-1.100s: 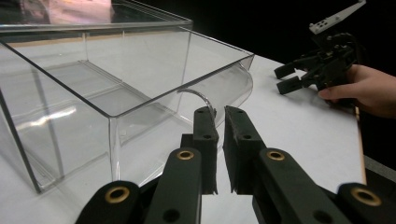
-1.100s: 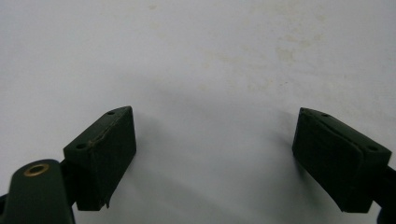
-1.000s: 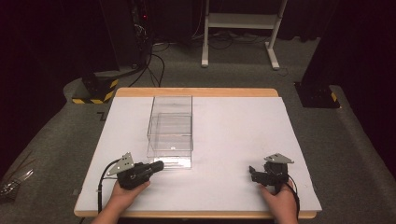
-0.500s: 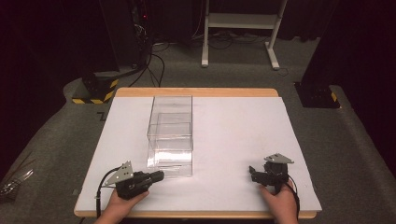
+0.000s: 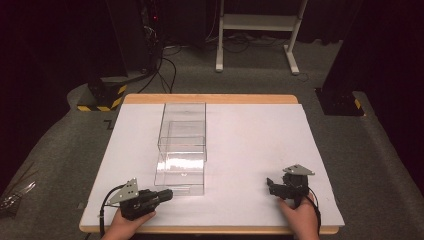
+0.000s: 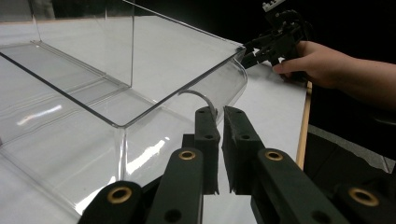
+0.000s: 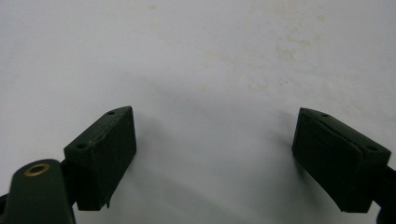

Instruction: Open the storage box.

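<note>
White table (image 5: 250, 150) under dark surroundings; clear box (image 5: 182, 150) stood on it, left of centre.

Left gripper (image 5: 167, 194) lay low at the near edge, tips just beside the box's near end. In the left gripper view its jaws were together with nothing between them, and a small curved handle (image 6: 201, 97) on the box's rounded near panel sat just beyond the tips. Cannot tell whether the tips touched it.

Right gripper (image 5: 270, 186) rested well off to the right, jaws wide apart over bare table, gripping nothing.

Judged step: the left hand working at the handle end of the box. To do it well: keep the gripper low and level, aimed square at the handle; part the jaws before trying to take it, since closed tips would only shove the light box along. The right gripper could steady the far wall if the box slid.

Against a second earlier: left gripper had drawn nearer the person's edge and turned to lie more along it. Its jaws were closed then as now. Right gripper unchanged. Box in the same place.
</note>
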A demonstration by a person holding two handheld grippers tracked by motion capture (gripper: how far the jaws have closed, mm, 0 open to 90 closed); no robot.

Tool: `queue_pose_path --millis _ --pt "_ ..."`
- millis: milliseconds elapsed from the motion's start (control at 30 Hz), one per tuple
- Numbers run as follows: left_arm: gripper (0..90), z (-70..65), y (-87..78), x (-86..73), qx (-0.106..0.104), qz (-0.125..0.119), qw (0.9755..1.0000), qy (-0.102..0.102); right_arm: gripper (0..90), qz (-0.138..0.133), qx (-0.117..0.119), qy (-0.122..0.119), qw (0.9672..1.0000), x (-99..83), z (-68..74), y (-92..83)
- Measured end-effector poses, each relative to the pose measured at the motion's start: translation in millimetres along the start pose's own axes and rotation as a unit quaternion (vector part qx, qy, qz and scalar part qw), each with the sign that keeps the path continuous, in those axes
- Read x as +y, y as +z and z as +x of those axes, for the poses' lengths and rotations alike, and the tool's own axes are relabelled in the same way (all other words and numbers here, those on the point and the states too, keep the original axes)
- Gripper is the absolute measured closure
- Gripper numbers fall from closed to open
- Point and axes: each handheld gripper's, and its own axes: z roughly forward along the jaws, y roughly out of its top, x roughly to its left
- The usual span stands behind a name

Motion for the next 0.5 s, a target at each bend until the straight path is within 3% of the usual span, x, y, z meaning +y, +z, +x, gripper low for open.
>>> queue_pose_path --millis 100,233,400,500 --pt "83.2 -0.5 -0.9 0.3 0.005 0.0 1.0 0.0 13.9 0.0 0.0 0.0 1.0 0.0 0.0 0.0" --pt "73.1 0.0 -8.4 4.3 0.007 -0.013 0.9998 -0.009 13.9 0.0 0.0 0.0 1.0 0.0 -0.1 0.0" --pt "71.0 -1.2 -14.8 6.8 0.016 -0.016 0.9997 -0.003 13.9 0.001 0.0 0.0 1.0 0.1 -0.1 0.0" --pt "71.0 -2.1 -23.4 11.9 0.026 -0.038 0.9989 -0.001 13.9 0.001 0.0 0.0 1.0 0.1 -0.1 0.0"
